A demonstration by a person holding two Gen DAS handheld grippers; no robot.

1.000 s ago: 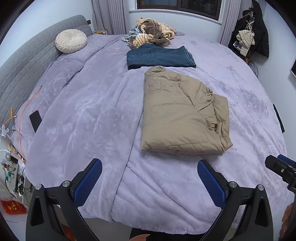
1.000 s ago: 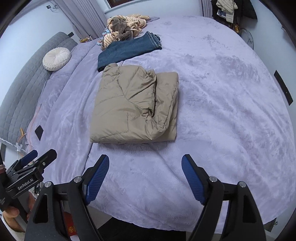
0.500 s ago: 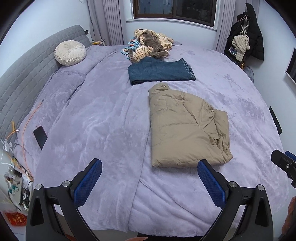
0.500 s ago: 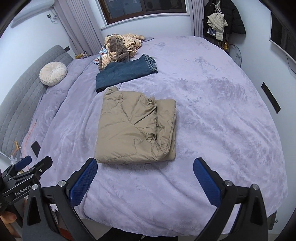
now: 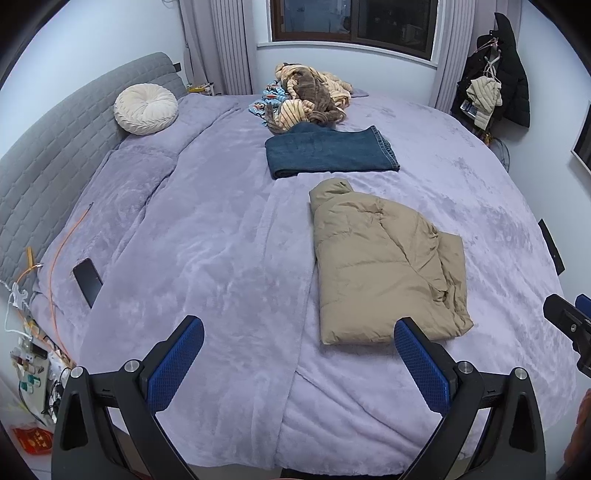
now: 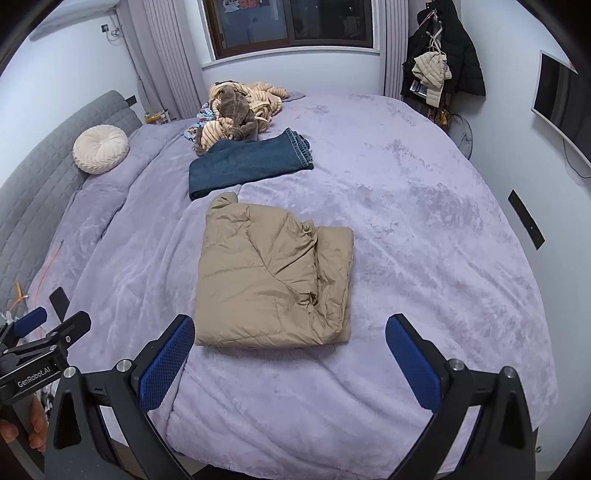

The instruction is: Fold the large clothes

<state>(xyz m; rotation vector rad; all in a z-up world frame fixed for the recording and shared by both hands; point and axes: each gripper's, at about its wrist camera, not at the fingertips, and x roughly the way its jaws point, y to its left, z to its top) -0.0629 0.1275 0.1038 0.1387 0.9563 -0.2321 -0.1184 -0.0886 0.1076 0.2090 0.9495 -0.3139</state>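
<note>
A tan puffer jacket (image 5: 384, 266) (image 6: 275, 275) lies folded into a thick rectangle on a bed (image 5: 207, 236) (image 6: 424, 229) covered with a lilac fleece blanket, near the foot edge. Both grippers hover above that edge, holding nothing: the left gripper (image 5: 299, 356) with its blue-padded fingers (image 5: 175, 363) spread wide apart, the right gripper (image 6: 290, 354) likewise wide apart, its fingers (image 6: 413, 363) framing the jacket's near edge without touching it. Beyond the jacket, close to its collar end, a pair of folded jeans (image 5: 330, 151) (image 6: 249, 162) lies flat, and behind them sits a heap of unfolded clothes (image 5: 306, 96) (image 6: 240, 107) in striped and brown fabric below the window (image 5: 351, 26) (image 6: 291, 24). A round cream cushion (image 5: 146, 109) (image 6: 100, 148) rests against the grey headboard (image 5: 48, 147) (image 6: 40, 177), and a dark phone (image 5: 88, 280) (image 6: 59, 301) lies on the blanket at the bed's side. A black coat (image 5: 508, 70) (image 6: 456, 55) hangs in the far corner.
</note>
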